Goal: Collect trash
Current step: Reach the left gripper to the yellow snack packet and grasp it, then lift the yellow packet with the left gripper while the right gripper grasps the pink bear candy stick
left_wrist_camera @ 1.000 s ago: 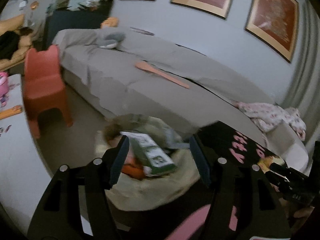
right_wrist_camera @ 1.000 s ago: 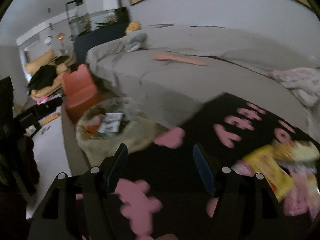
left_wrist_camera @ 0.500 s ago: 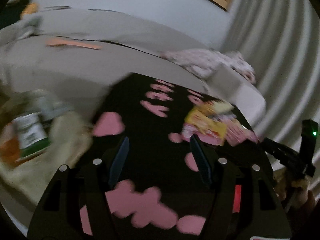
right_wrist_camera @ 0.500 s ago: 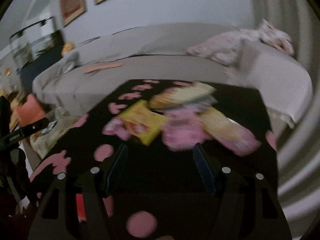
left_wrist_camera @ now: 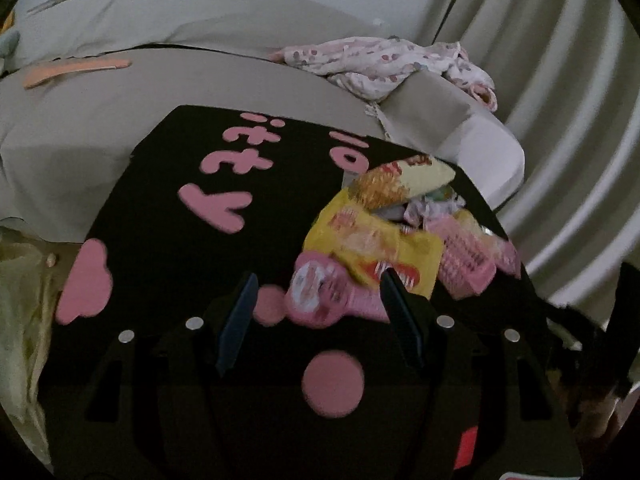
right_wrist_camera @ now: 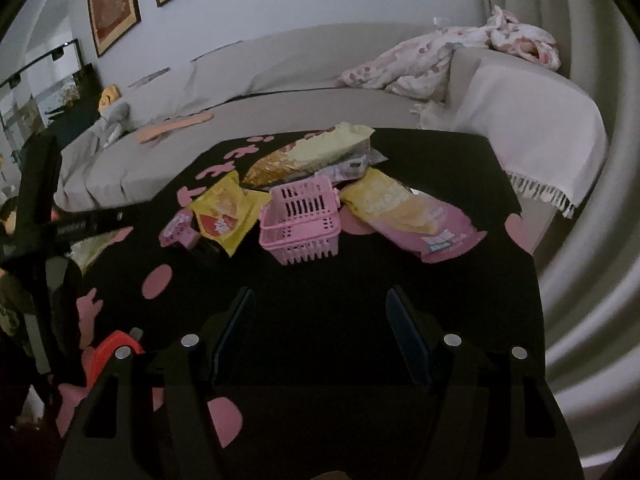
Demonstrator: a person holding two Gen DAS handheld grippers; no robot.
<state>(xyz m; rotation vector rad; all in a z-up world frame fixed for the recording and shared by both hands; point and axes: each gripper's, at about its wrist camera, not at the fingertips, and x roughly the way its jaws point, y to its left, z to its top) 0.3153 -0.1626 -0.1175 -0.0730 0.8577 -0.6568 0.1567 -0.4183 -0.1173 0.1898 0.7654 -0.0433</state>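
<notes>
Wrappers point(right_wrist_camera: 228, 216) crowd pink basket point(right_wrist_camera: 304, 220) — sofa point(right_wrist_camera: 280, 100) behind.

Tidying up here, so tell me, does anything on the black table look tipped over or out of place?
Yes. The pink basket lies on its side among loose snack wrappers, a yellow one to its left and a pink one to its right, scattered on the table.

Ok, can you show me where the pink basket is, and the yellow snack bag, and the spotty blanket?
pink basket point(right_wrist_camera: 300, 216): right wrist view, on its slotted side wall.
yellow snack bag point(right_wrist_camera: 226, 214): right wrist view, middle of the bag's front.
spotty blanket point(left_wrist_camera: 376, 60): left wrist view, middle of the crumpled cloth on the sofa.
</notes>
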